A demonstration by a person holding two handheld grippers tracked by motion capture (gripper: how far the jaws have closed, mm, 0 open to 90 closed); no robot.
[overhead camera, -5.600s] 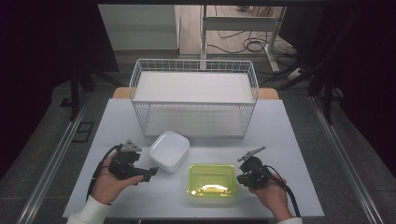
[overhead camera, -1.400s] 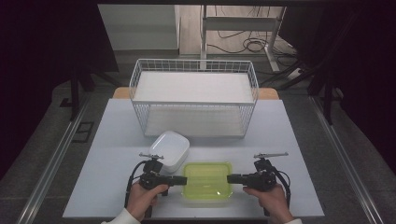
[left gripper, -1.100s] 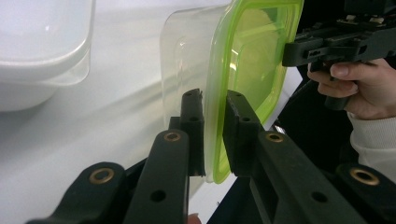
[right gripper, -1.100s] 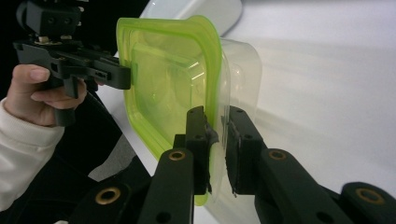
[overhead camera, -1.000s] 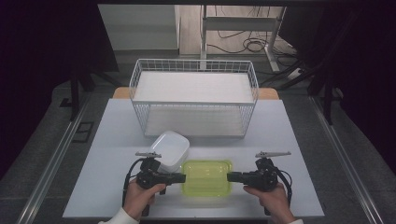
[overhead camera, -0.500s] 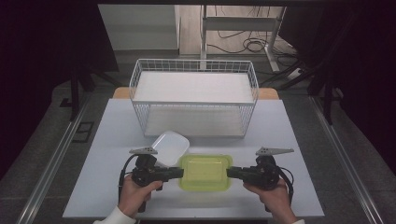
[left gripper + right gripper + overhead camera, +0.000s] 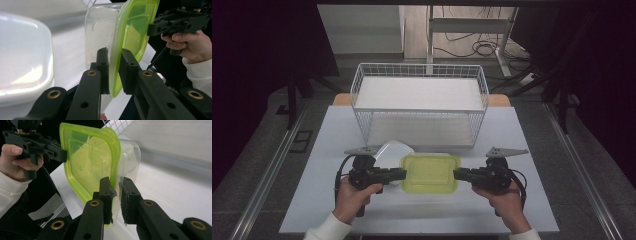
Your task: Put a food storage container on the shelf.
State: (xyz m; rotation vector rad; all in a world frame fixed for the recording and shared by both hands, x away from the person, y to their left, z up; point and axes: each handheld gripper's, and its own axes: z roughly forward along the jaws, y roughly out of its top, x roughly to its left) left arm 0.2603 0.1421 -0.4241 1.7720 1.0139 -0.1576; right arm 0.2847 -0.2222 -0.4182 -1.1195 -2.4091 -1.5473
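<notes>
The left tool [image 7: 398, 173] is nearly closed, its two black jaws clamped on the left edge of the container [image 7: 430, 173]; in the left gripper view [image 7: 113, 72] the pads pinch the thin lime-green rim between them. The right tool [image 7: 458, 174] is closed just as far and grips the opposite edge, one jaw on the green lid and the other on the clear wall [image 7: 115, 200]. Held between the two tools, the container hangs level above the white table [image 7: 532, 210], near its front edge and in front of the wire basket [image 7: 419, 111]. It is a rounded rectangular box of clear, glossy plastic with a translucent yellow-green lid [image 7: 87, 157] that has a raised border and a recessed panel. Just behind its left corner sits a milky white lidded box [image 7: 393, 150], smooth and softly rounded [image 7: 25, 57]. The basket is white-coated wire mesh with a flat pale floor.
</notes>
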